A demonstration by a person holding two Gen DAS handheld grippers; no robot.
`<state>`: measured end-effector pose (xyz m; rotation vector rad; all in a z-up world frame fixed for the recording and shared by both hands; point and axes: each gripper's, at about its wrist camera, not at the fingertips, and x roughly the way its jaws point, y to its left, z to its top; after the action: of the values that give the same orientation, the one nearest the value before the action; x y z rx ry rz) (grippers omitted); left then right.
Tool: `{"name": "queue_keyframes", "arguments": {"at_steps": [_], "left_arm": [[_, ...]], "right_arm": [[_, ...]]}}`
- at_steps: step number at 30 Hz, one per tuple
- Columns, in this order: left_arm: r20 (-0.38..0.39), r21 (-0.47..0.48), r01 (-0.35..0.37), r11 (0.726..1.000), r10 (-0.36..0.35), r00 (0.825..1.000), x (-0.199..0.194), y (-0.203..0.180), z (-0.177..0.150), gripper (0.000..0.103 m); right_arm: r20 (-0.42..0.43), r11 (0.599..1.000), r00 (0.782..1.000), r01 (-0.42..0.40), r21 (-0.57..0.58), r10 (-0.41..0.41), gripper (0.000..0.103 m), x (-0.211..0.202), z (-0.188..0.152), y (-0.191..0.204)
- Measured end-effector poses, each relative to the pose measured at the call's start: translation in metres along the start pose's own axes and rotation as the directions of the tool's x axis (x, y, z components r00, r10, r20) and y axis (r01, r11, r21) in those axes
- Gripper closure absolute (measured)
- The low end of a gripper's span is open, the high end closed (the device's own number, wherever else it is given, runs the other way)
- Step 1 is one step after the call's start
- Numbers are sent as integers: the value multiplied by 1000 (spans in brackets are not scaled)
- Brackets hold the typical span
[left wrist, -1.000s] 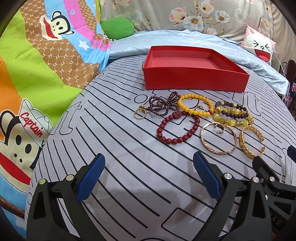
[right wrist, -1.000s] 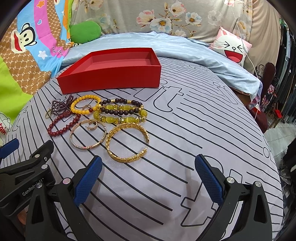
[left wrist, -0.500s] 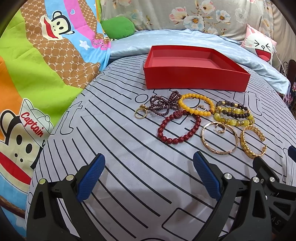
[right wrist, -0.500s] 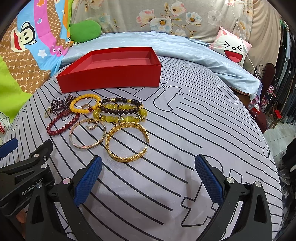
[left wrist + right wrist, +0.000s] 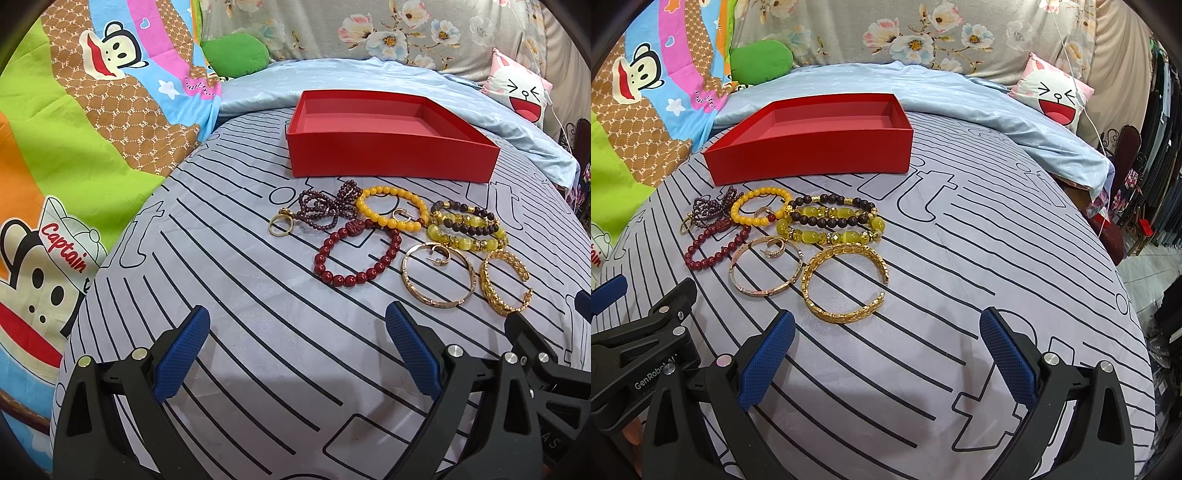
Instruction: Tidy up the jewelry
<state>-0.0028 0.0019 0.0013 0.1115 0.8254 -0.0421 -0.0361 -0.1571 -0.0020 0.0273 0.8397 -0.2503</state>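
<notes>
An empty red box (image 5: pixel 388 155) (image 5: pixel 812 155) sits on a grey striped sheet. In front of it lie several pieces: a dark red bead bracelet (image 5: pixel 356 254) (image 5: pixel 716 245), an orange-yellow bead bracelet (image 5: pixel 391 210) (image 5: pixel 759 206), a purple bead cluster (image 5: pixel 325 208) (image 5: pixel 713 210), a gold ring (image 5: pixel 280 225), yellow-and-brown bead bracelets (image 5: pixel 465 227) (image 5: pixel 833 219), a thin gold bangle (image 5: pixel 437 277) (image 5: pixel 766 266) and a gold cuff (image 5: pixel 504 282) (image 5: pixel 846 284). My left gripper (image 5: pixel 297 350) is open, short of the red beads. My right gripper (image 5: pixel 886 354) is open, just below the cuff.
A bright cartoon-monkey blanket (image 5: pixel 74 147) lies to the left, a green cushion (image 5: pixel 236 55) and a light blue quilt (image 5: pixel 960 96) behind the box, a pink face pillow (image 5: pixel 1052 96) at the far right. The bed drops off on the right to a floor (image 5: pixel 1145 266).
Both views have crept slightly closer to the jewelry and box. Nothing has been taken hold of; both grippers stay open.
</notes>
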Motion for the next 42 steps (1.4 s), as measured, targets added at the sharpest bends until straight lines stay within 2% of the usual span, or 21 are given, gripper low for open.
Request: {"name": "queue_keyframes", "arguments": {"at_steps": [16,20,24,27,35,42], "left_arm": [[-5,-4,7,1000,-7,1000,2,1,0,12],[-2,-24,29,999,-29,1000,2,5,0,11],[8,-66,62,996,-61,998,0,13,-1,10],[-12,-92,89,992,-91,996,3,22,0,10],[-31,-126,67,990,-72,997,12,49,10,10],[-48,-129,80,988,-87,995,22,52,16,10]], "right_arm": [[-4,1000,1000,-2,-1,2,6,0,0,-1],[-10,1000,1000,-11,2,11,6,2,-1,-1],[-23,1000,999,-26,3,26,6,6,-1,-2],[-31,1000,999,-27,-4,27,6,8,2,-1],[-63,998,996,-64,-19,62,7,21,17,5],[-85,995,993,-90,-33,87,9,32,25,11]]}}
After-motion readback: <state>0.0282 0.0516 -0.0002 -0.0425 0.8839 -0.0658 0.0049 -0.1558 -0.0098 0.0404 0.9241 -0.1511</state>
